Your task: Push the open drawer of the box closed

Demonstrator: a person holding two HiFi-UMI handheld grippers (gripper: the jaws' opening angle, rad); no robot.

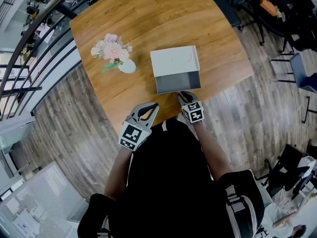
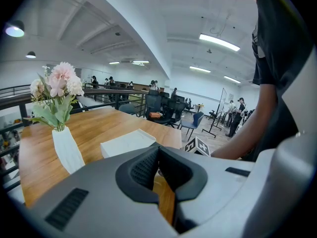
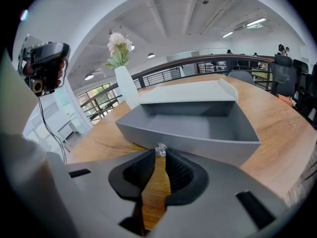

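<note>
Wooden table [image 1: 148, 14], right gripper [image 1: 182, 93] pinching knob [image 3: 161, 150] of open drawer [image 1: 178, 81], left gripper [image 1: 155, 104] closed, empty, alongside.

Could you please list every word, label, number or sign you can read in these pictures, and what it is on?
None: no readable word, number or brand in any view.
Only patterns, not text: black-and-white square markers on the left tongs and right tongs.
Plain, unmarked: white rectangular box, open grey drawer, small clear knob.
Background office: too small to read.

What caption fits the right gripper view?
Right gripper pinching the shiny knob of the open grey drawer, vase behind.
</note>
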